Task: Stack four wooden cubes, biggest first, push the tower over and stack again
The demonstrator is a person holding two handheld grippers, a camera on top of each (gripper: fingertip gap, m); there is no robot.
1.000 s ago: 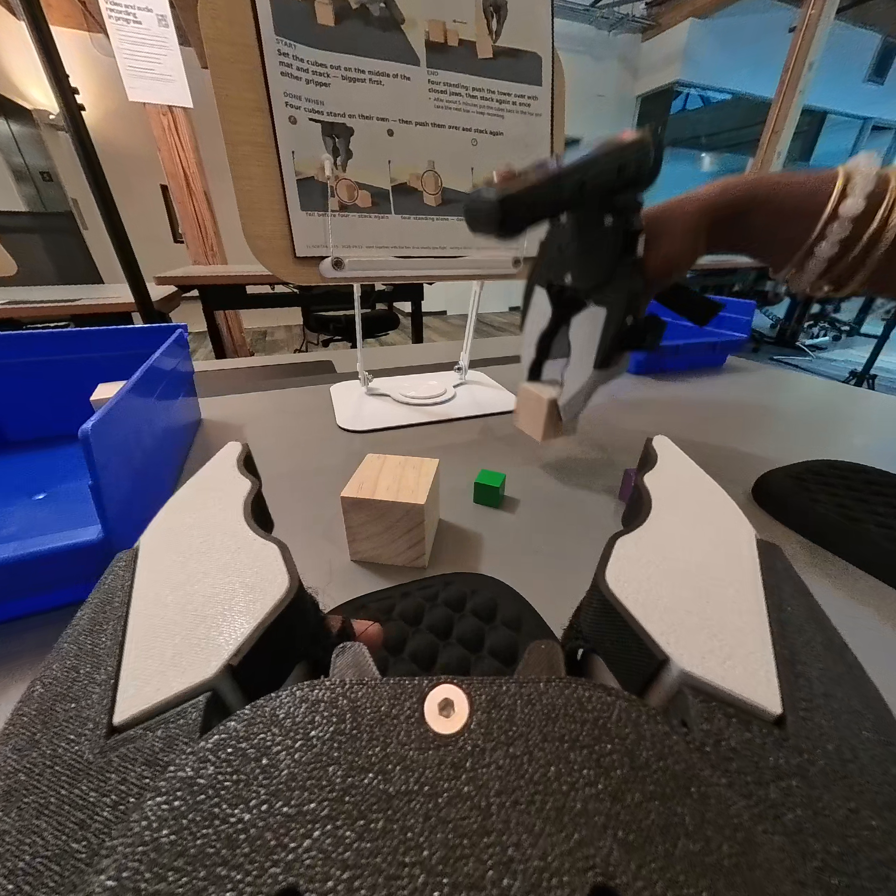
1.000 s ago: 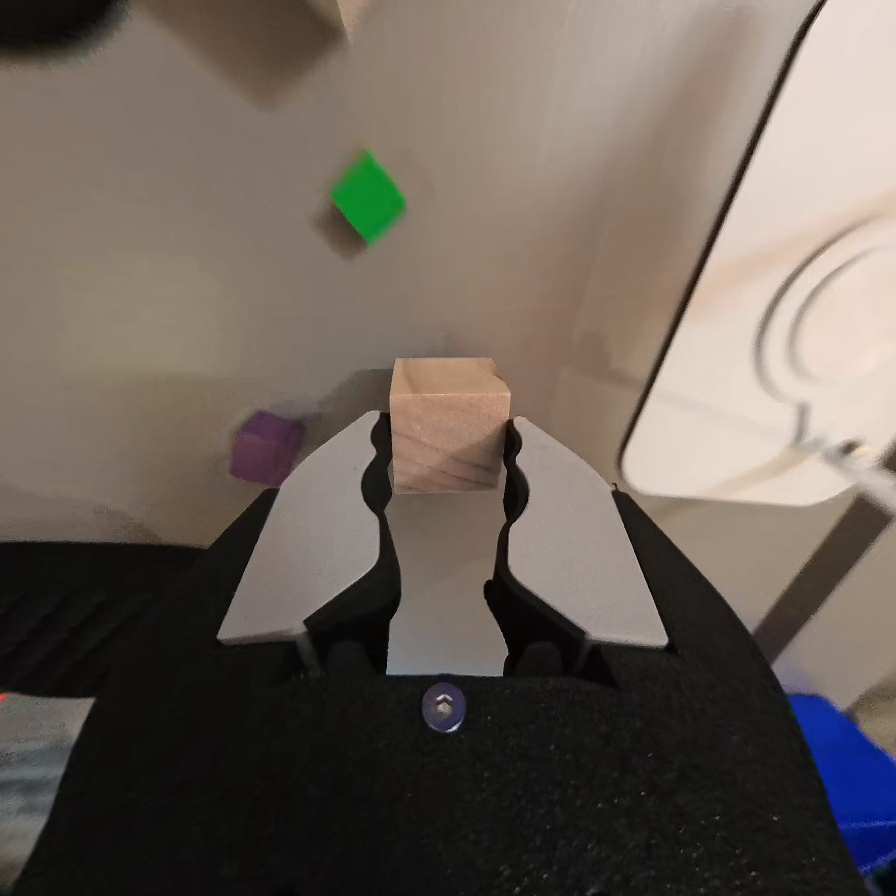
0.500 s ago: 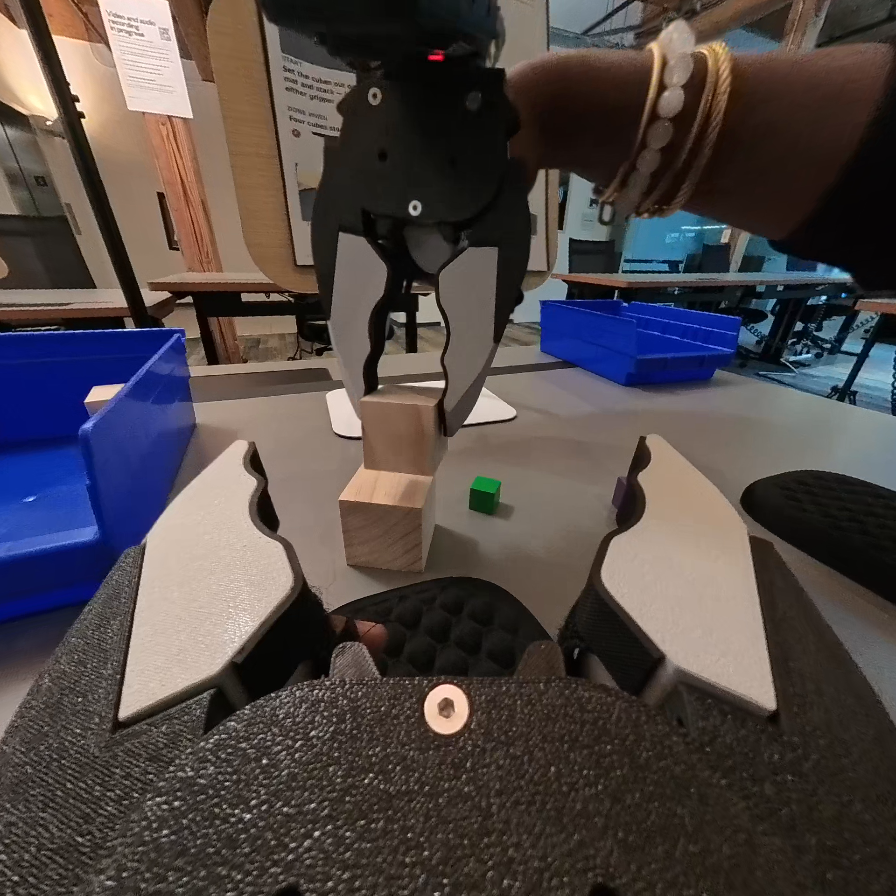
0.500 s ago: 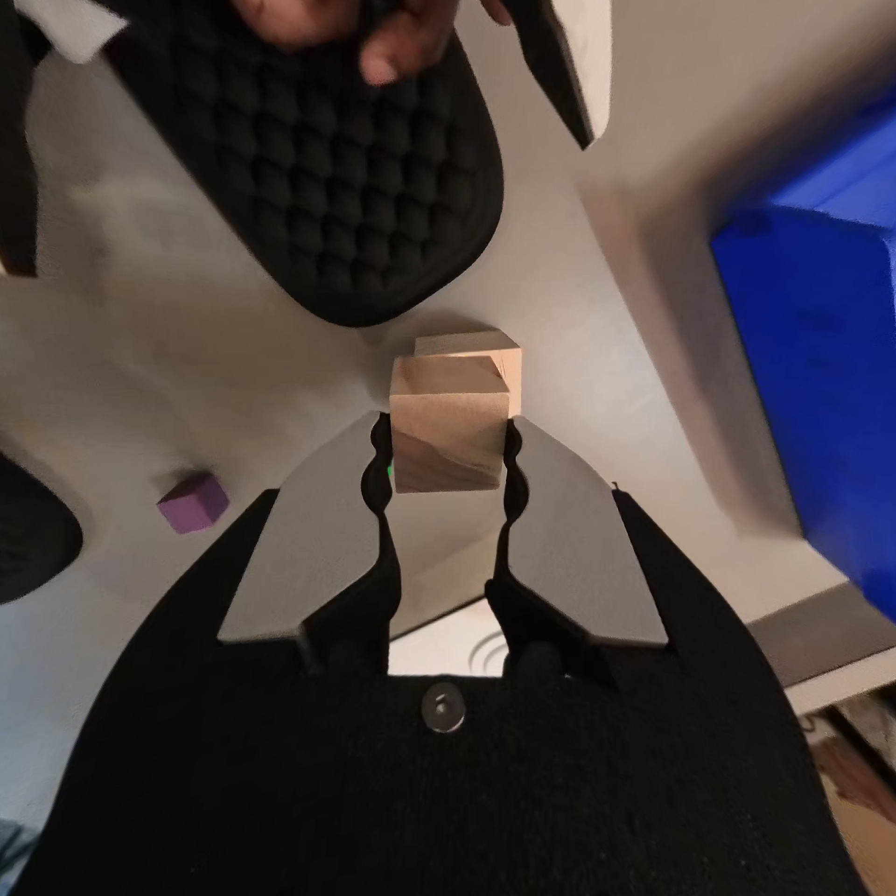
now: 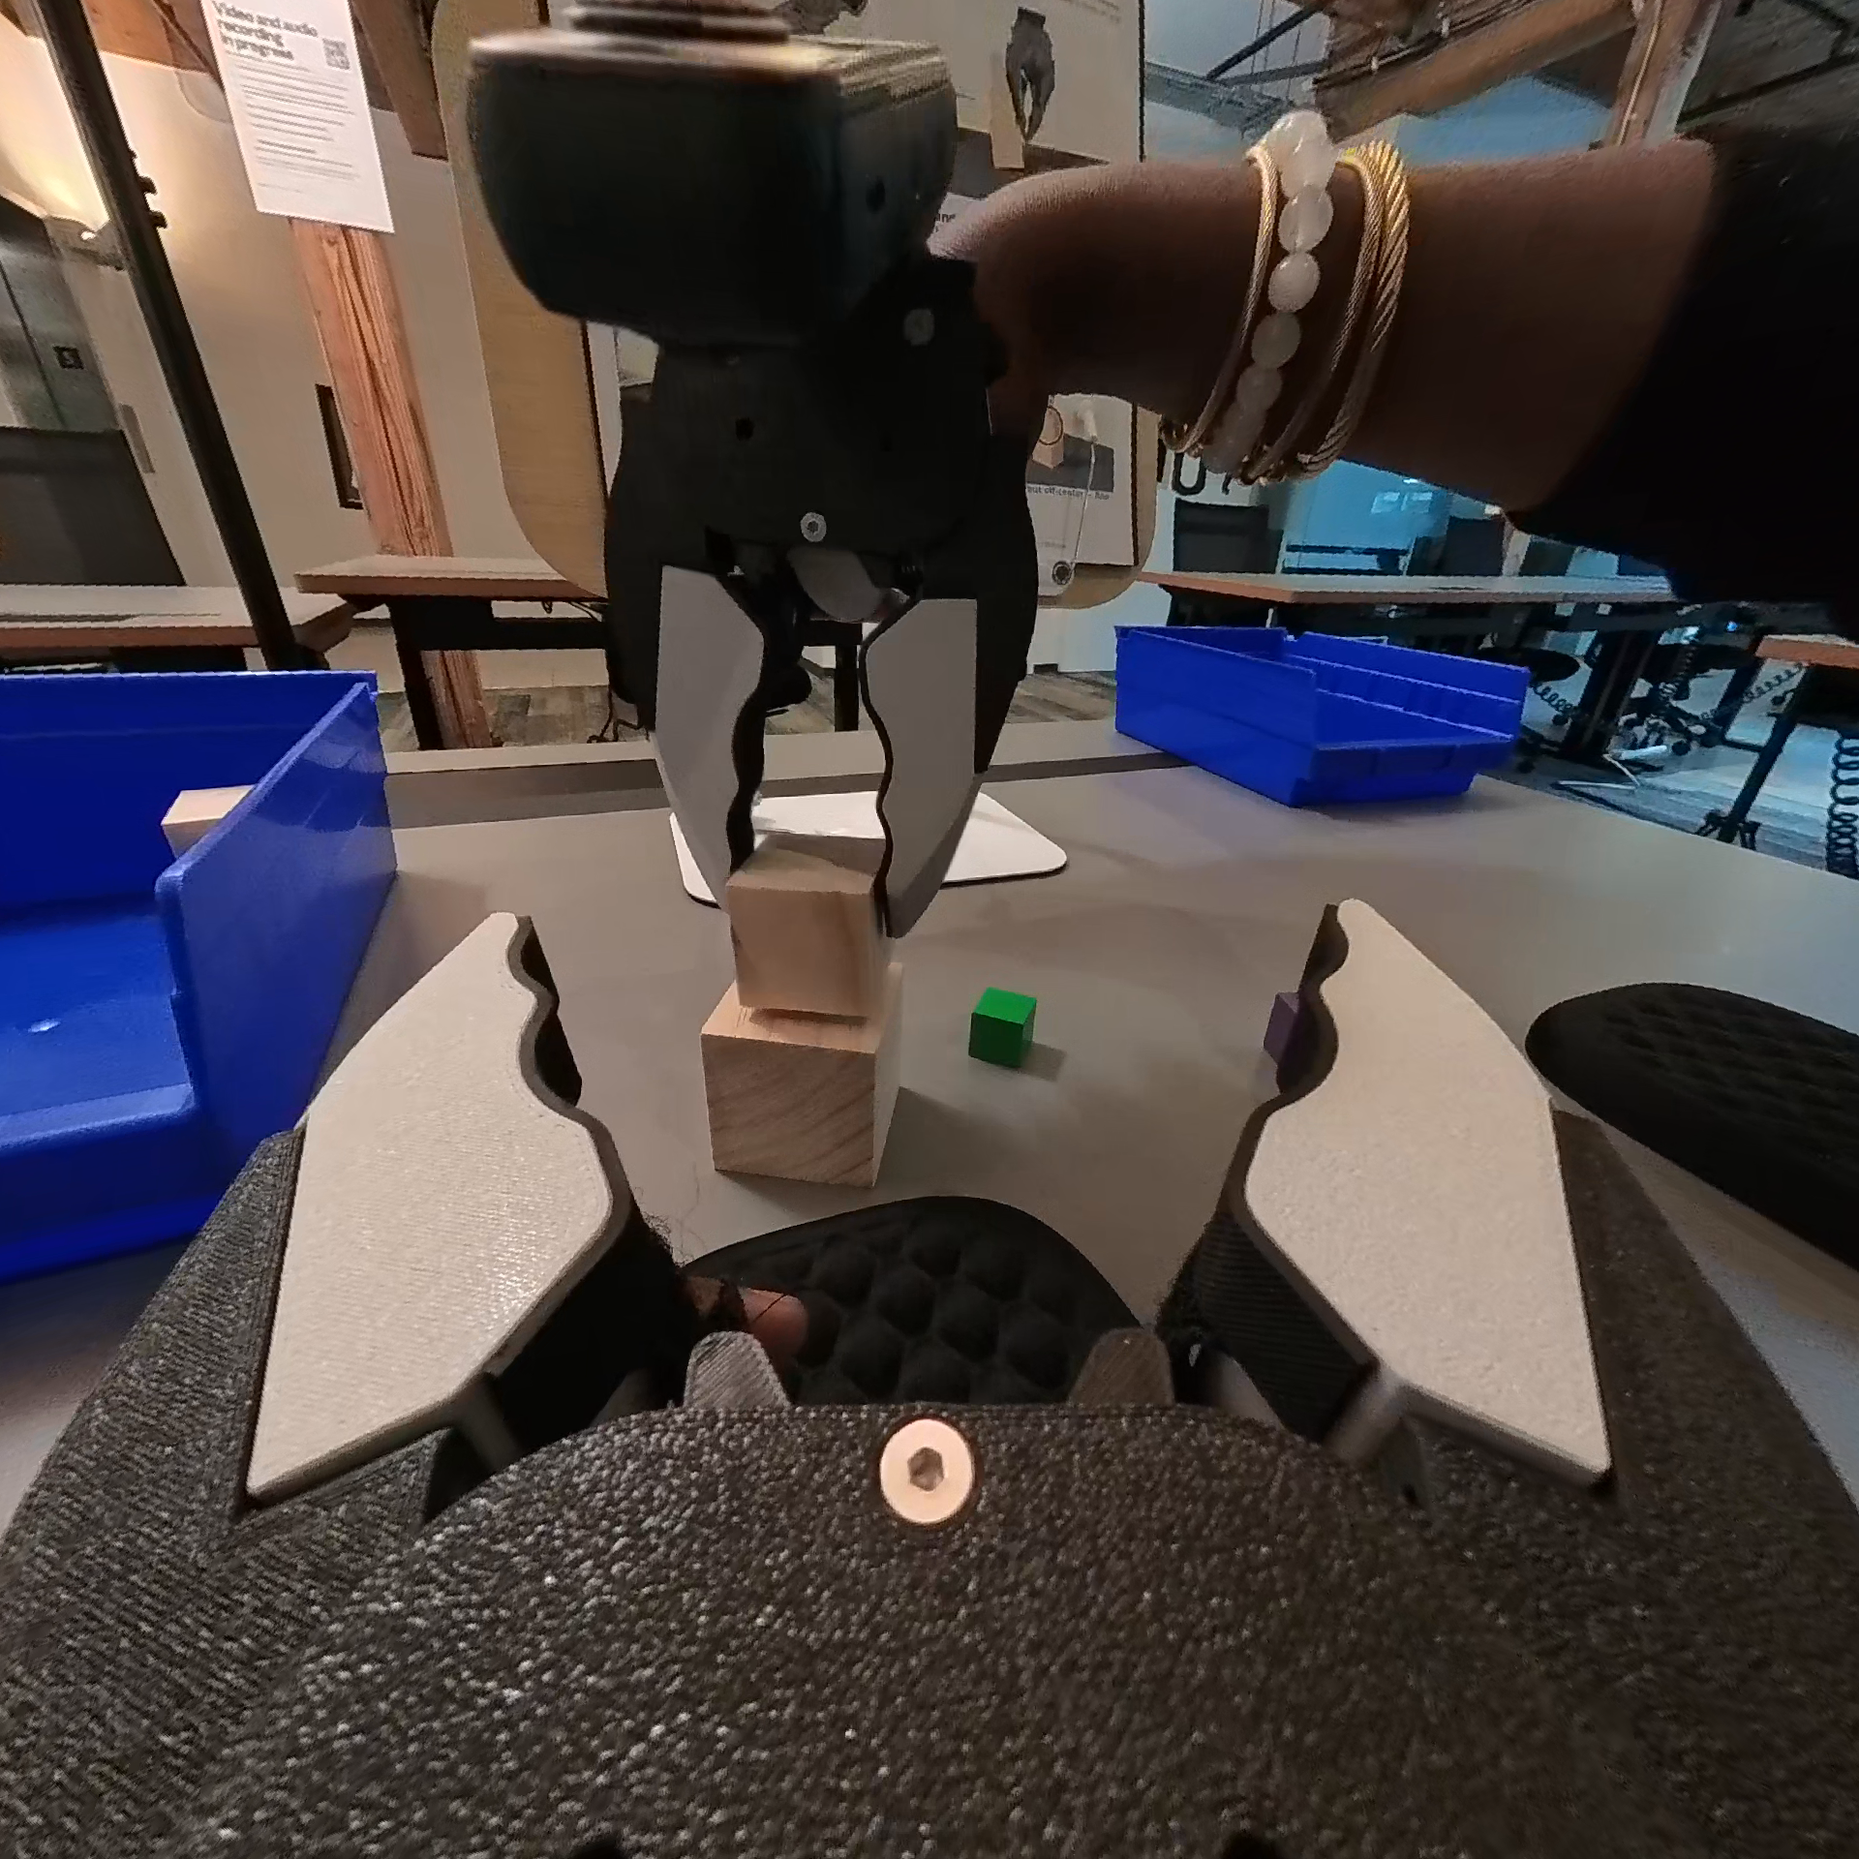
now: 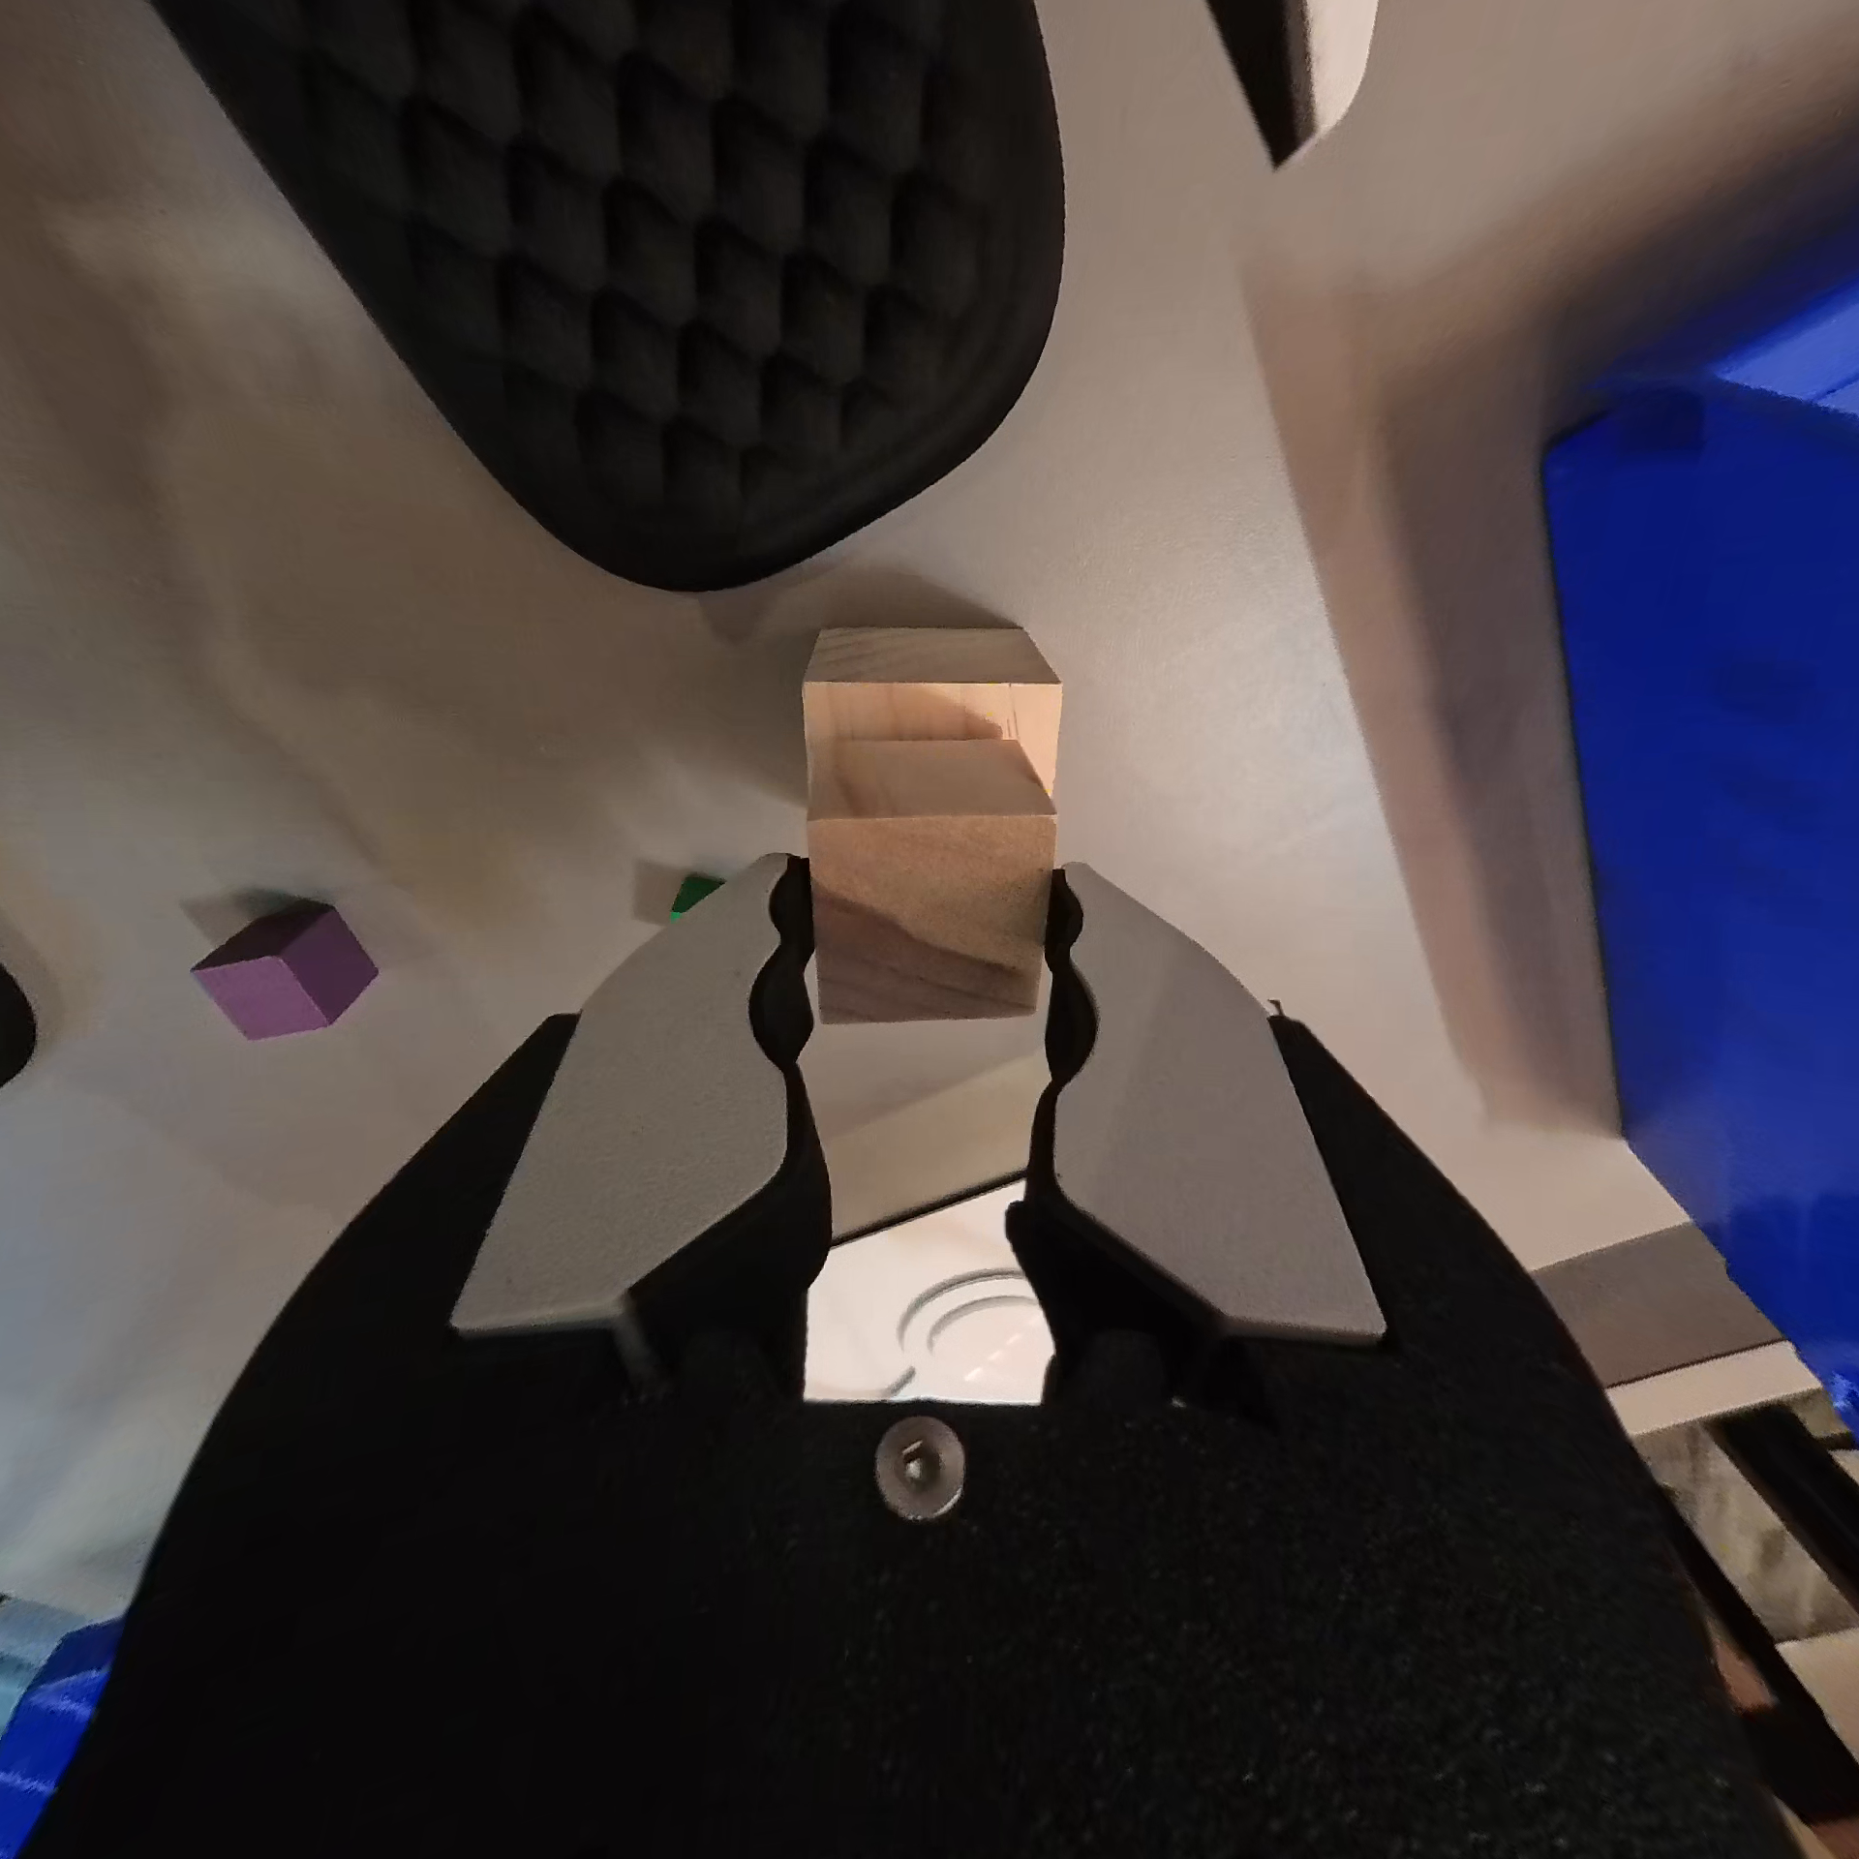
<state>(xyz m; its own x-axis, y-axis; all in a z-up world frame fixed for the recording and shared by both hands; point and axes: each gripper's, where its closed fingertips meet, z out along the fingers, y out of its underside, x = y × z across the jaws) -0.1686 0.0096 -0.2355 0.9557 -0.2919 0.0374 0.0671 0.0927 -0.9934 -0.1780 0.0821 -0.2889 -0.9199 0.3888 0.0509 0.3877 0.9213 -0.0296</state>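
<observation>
**Background: open workroom beyond the grey counter**

The grey counter (image 5: 1308, 905) runs back to a darker strip along its far edge. Behind it stand wood-topped desks (image 5: 443, 578) on black legs, with another row of desks (image 5: 1408, 588) to the right, and black office chairs (image 5: 1549, 669) near them. A timber post (image 5: 372, 382) rises at left beside a slanted black pole (image 5: 131, 302), and a white paper notice (image 5: 302, 101) hangs on the post. A rounded wooden board (image 5: 523, 402) stands upright at centre. The floor (image 5: 1066, 694) shows wood-toned planks. The left wall (image 5: 60, 121) is pale and warmly lit; glazed partitions (image 5: 1408, 503) at right appear bluish. Beams (image 5: 1509, 60) cross overhead.
</observation>
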